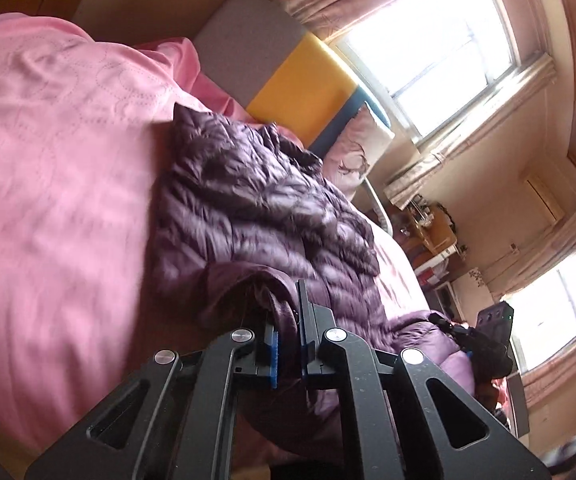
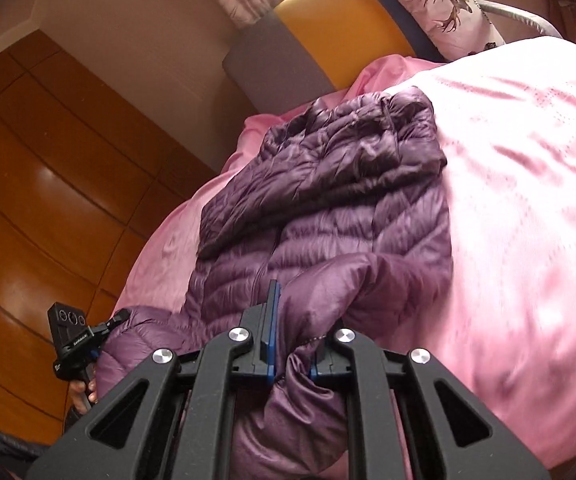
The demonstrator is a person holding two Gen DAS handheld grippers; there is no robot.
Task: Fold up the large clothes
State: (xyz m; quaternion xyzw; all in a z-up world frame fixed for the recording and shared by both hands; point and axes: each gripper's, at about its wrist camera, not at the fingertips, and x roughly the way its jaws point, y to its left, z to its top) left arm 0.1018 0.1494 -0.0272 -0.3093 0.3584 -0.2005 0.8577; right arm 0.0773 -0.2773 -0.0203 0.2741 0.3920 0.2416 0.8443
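A purple quilted down jacket (image 1: 255, 204) lies on a pink bed cover (image 1: 55, 168); it also shows in the right wrist view (image 2: 328, 184). My left gripper (image 1: 288, 344) is shut on a fold of the jacket's near edge. My right gripper (image 2: 294, 340) is shut on another bunch of the same near edge and lifts it a little. Each view shows the other gripper at the side: the right gripper (image 1: 484, 340) and the left gripper (image 2: 71, 336). The near hem is hidden under the grippers.
A headboard with grey and yellow pads (image 1: 288, 64) stands at the far end, with a deer-print pillow (image 2: 448, 8) beside it. A wooden wardrobe (image 2: 47, 168) stands beside the bed. Bright windows (image 1: 428, 40) and a cluttered shelf (image 1: 432, 232) stand beyond.
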